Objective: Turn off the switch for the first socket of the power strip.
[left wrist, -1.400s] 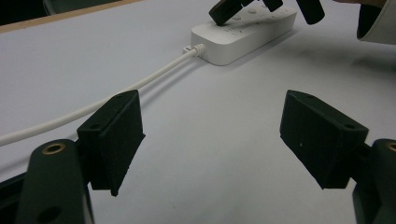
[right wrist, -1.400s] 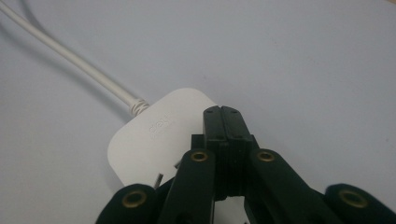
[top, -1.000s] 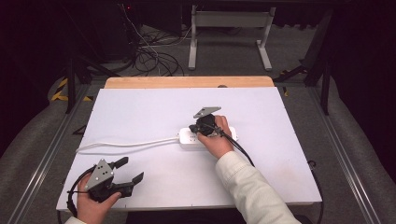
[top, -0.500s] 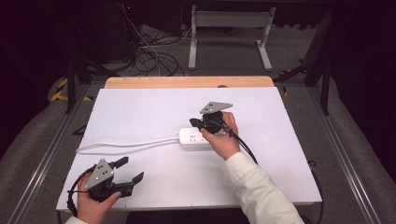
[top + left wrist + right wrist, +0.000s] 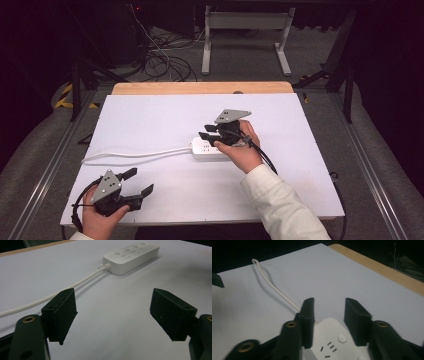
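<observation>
Right gripper (image 5: 209, 135): we see it lifted a little over the last second, from low on the strip to just above its cord end; jaws parted to a middling gap, nothing between them.
Power strip (image 5: 212, 148): white, flat on the table (image 5: 150, 115) a little toward 3 o'clock of centre; it has not shifted; its buttons and sockets (image 5: 329, 347) lie under our right jaws.
Cord (image 5: 135, 154): runs from the strip toward 9 o'clock, then loops; unmoved.
Left gripper (image 5: 140, 182): resting at 7 o'clock, as it was; jaws wide apart, empty; well apart from the strip.
Meaning: we judge no grasp has been made yet; the right hand seems to be lining up over the strip's end.
</observation>
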Tool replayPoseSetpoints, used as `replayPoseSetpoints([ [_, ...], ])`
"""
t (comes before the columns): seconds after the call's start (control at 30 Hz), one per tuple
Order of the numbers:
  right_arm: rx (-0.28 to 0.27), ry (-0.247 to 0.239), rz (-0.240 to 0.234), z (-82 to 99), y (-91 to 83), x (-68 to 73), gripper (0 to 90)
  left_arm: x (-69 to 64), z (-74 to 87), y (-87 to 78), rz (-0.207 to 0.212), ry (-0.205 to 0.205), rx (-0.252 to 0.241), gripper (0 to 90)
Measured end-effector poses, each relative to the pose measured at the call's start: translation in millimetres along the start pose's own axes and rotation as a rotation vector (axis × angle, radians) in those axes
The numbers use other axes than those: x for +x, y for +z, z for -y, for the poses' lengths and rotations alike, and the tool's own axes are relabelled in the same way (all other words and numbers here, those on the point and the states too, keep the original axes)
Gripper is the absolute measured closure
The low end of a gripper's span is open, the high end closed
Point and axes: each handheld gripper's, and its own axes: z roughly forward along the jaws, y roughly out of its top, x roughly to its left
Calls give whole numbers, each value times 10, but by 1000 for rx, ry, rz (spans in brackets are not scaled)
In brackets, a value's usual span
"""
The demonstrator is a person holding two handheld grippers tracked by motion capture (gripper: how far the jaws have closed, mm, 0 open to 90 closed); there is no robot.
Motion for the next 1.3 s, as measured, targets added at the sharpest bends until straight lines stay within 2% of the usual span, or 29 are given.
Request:
replayPoseSetpoints([
  [0.07, -38, -8, 2, -7, -21, 17, 466, 0, -1, -1, 0, -2, 2, 217],
  [0.17, -49, 22, 4, -20, -84, 37, 402, -3, -3, -3, -2, -1, 2, 217],
  [0.27, -63, 42, -4, -30, -141, 54, 367, -7, -3, -2, -2, -5, 2, 217],
  [0.37, -75, 38, -4, -35, -188, 68, 347, -3, -3, -4, -4, 0, 3, 216],
  [0.5, -62, 49, -3, -33, -219, 94, 306, -3, -3, -8, -5, -5, 0, 216],
  [0.63, -83, 30, -4, -42, -272, 100, 269, -5, -3, -9, -4, -7, 1, 216],
  [0.77, -100, 14, -8, -47, -355, 102, 191, -4, -3, -11, -6, -5, 0, 215],
  [0.87, -109, 19, -19, -31, -442, 106, 187, -4, -3, -11, -6, -5, 1, 215],
  [1.07, -146, 23, -8, 50, -685, 91, 154, -9, -8, -11, -9, 2, 4, 215],
  [1.2, -112, -4, 13, 148, -843, 64, 179, -7, -8, -10, -12, -1, 6, 216],
  [1.3, -123, 8, 21, 225, -939, 51, 177, -13, -10, -9, -11, -3, 5, 216],
])
